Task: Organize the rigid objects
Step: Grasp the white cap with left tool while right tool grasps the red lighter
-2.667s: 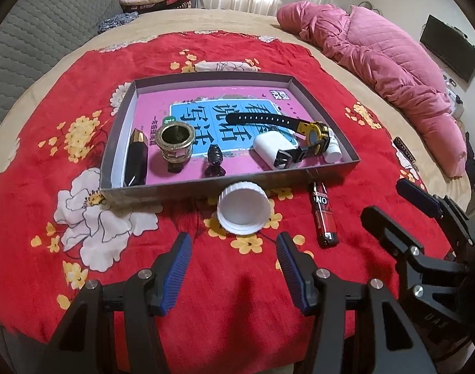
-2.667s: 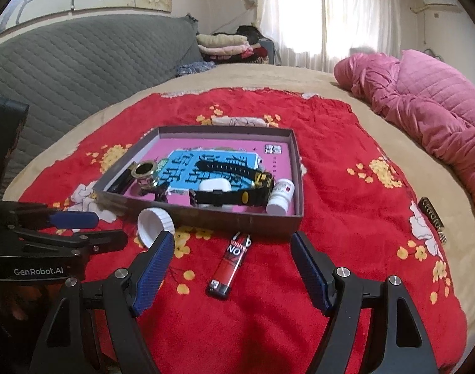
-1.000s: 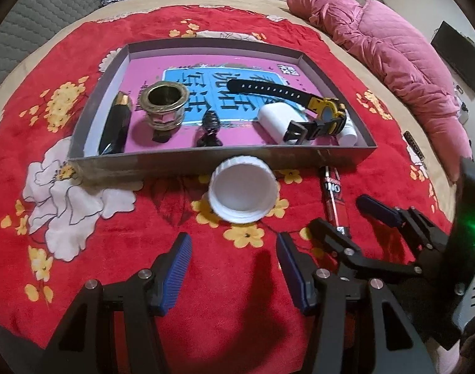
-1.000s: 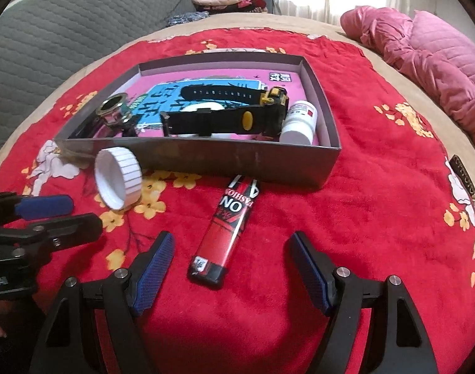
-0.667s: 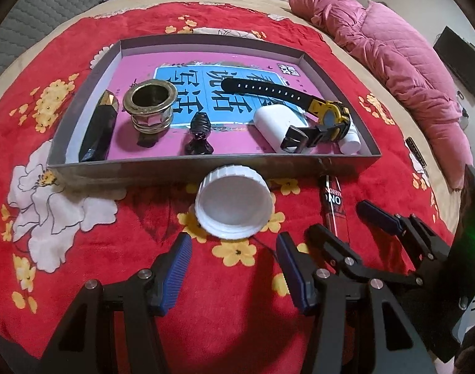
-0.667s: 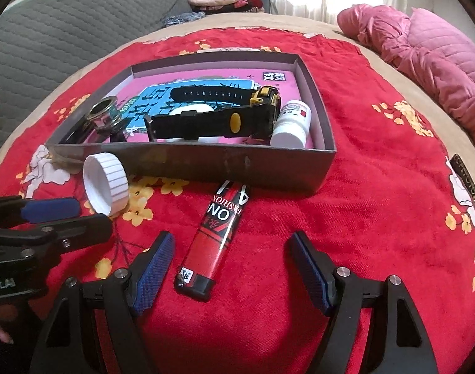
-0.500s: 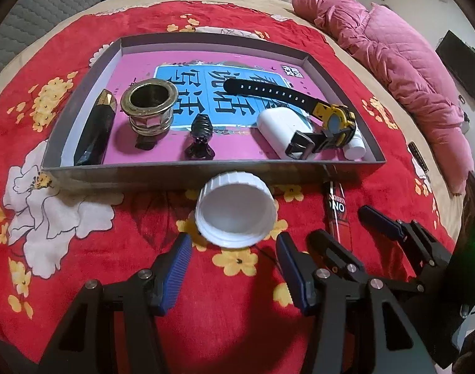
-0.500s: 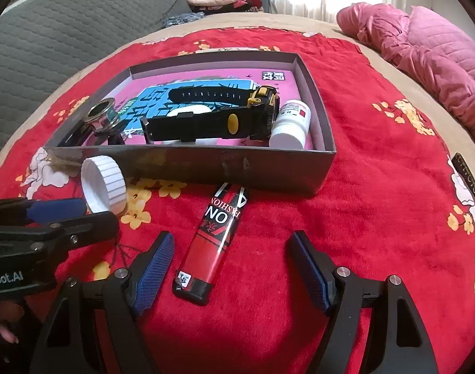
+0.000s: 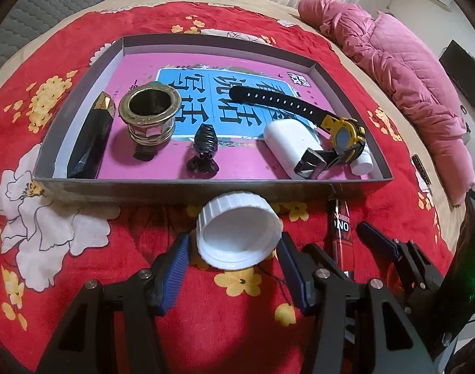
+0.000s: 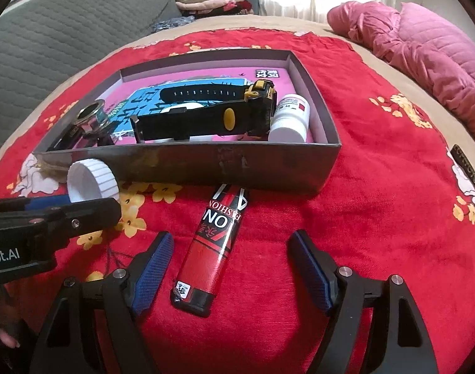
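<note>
Straddling a white cap (image 9: 239, 233) w/ jaws wide, left gripper (image 9: 232, 257); right gripper (image 10: 229, 266), also wide, flanks red lighter (image 10: 214, 249) beside box (image 10: 225, 165).

the left wrist view looks steeply down along its hand-held gripper (image 9: 234, 249) at the bed's red blanket (image 9: 66, 265), close to the white cap (image 9: 237, 233). the right wrist view sits beside it, angled down over the red lighter (image 10: 212, 243). both views share the grey box (image 9: 181, 188), the cap, the lighter and the pink quilt (image 10: 424, 50).
</note>
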Motion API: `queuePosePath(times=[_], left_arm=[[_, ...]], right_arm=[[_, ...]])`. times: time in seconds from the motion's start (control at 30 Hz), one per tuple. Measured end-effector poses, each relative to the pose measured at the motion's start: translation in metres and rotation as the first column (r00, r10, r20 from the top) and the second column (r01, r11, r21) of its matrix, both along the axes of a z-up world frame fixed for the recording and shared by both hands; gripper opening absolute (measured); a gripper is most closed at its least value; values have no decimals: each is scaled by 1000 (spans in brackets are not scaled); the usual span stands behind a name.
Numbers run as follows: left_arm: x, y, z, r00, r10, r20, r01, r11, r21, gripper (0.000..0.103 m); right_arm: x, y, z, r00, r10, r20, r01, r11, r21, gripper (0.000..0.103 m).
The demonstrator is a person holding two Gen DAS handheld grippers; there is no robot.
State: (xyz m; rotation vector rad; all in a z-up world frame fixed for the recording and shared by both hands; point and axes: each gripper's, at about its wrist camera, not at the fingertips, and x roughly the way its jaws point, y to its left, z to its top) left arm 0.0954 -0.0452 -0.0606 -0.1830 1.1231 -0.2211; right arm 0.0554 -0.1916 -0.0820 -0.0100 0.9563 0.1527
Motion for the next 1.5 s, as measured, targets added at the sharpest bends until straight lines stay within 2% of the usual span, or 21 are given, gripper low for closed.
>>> queuePosePath(times=[0.17, 0.47, 0.67, 0.97, 1.27, 1.5], left_arm=[[5, -2, -2, 1000, 16, -3, -16, 1000, 4, 56], [14, -10, -7, 1000, 24, -6, -24, 997, 70, 56], [15, 1, -8, 999, 44, -4, -44, 999, 13, 56], [11, 1, -8, 1000, 26, 8, -27, 998, 59, 56], [7, 3, -6, 1000, 19, 9, -20, 997, 75, 52], [3, 11, -5, 1000, 15, 12, -16, 998, 66, 52]], right_arm=[[4, 2, -1, 1000, -14, -19, 14, 1000, 5, 83], [7, 1, 1, 999, -5, -35, 5, 1000, 2, 83], [7, 2, 1, 999, 3, -34, -3, 1000, -6, 83], [6, 2, 1, 999, 6, -33, -6, 1000, 5, 83], [4, 2, 3, 999, 18, -32, -17, 1000, 21, 79], [2, 3, 6, 999, 35, -28, -34, 999, 40, 71]])
